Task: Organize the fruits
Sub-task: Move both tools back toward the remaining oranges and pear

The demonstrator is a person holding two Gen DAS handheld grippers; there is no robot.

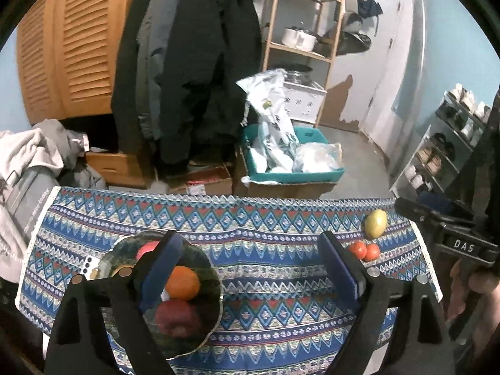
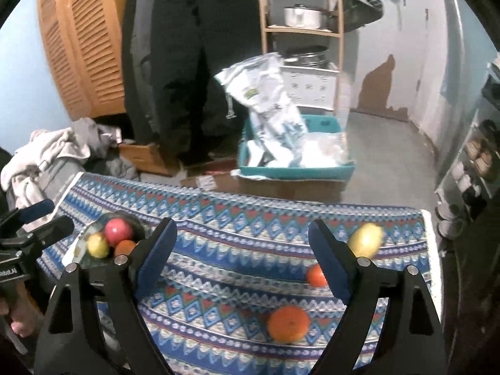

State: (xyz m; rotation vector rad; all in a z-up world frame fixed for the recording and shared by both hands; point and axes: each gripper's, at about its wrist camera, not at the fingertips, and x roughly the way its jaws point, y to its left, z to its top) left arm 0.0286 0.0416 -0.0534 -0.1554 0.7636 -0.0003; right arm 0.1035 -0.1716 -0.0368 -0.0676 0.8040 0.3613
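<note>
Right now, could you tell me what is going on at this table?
A person holds a pair of tongs in each hand and is sorting fruit into a dark bowl on the patterned cloth. The bowl already holds an orange, a dark red fruit and others. Both the left tongs and right tongs are open and empty. A lemon, a large orange and a small tomato remain loose on the cloth.

A woven patterned cloth (image 1: 250,250) covers the table; the dark bowl (image 1: 206,268) looks glossy, the wardrobe (image 1: 68,47) slatted wood.
</note>
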